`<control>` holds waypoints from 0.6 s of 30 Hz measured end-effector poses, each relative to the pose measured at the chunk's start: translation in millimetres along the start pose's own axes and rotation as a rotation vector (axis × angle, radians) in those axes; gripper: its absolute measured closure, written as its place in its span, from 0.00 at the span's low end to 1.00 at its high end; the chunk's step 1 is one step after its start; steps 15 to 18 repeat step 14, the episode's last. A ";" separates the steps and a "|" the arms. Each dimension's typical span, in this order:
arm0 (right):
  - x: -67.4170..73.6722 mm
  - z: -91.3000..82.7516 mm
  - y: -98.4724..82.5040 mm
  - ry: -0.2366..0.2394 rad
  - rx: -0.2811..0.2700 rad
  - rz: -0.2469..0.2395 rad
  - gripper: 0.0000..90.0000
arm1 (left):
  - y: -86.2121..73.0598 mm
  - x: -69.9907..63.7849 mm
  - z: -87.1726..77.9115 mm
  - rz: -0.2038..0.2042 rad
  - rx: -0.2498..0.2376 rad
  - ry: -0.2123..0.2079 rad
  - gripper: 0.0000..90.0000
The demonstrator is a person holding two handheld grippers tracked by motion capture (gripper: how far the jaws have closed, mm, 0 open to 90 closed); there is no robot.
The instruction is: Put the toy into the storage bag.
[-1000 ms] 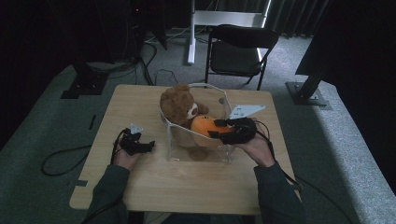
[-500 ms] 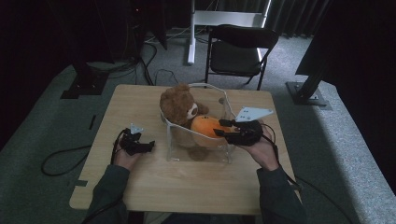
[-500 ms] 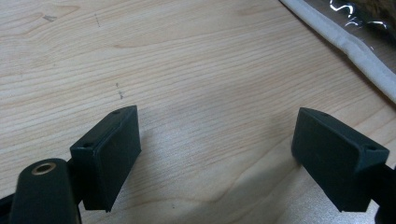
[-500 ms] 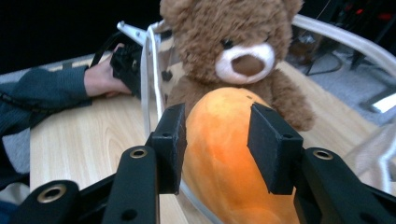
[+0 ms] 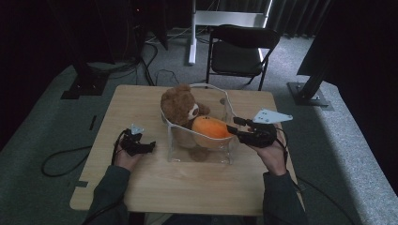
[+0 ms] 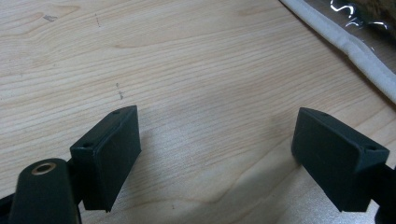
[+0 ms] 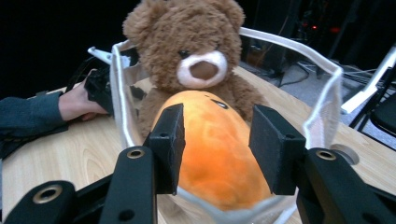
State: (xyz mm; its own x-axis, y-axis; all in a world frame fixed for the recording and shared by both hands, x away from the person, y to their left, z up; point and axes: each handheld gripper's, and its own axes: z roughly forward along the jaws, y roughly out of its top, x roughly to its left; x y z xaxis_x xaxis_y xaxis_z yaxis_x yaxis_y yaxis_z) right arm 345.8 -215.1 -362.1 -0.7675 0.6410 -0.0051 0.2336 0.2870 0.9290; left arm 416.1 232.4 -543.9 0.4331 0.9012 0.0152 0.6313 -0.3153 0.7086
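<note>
The clear bag (image 5: 225, 105) stands just ahead of the right gripper (image 5: 232, 125) and well to the open side of the left one. A brown teddy bear (image 5: 180, 105) sits upright at its far end, facing the right tongs. The orange plush (image 5: 211, 129) lies inside the bag against the bear's belly, its near end pointing at the right tongs. The right jaws are clamped on that near end, one pad on each flank, just above the bag's white rim (image 7: 327, 93).

The step in hand looks like moving the orange plush over that rim. To do it well, the grip should stay deep on the soft body rather than at its tip, since the plush will squash and could slip. The lift should clear the rim before any pull, or the light bag will likely drag or tip with the bear. The left gripper (image 6: 215, 154) rests with its jaws wide apart and nothing between them, the bag's edge just beyond its right jaw, so it could steady that side.

The room behind the tongs is dark, with a black folding chair (image 5: 239, 51) on grey carpet. The pale wooden table (image 5: 187, 187) lies flat and bare under both tongs
</note>
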 end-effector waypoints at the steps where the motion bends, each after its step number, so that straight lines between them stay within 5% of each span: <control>1: -1.2 -1.2 -0.8 -0.019 -0.001 -0.001 0.60 | 0.0 0.0 0.0 0.000 0.000 0.000 0.18; 8: -10.6 -1.3 -9.9 -0.085 0.027 0.026 0.60 | 0.1 -0.1 0.0 0.000 0.001 0.001 0.18; 18: -14.7 -3.2 -13.6 -0.107 0.033 0.034 0.60 | 0.3 -0.2 0.3 -0.002 0.000 0.002 0.18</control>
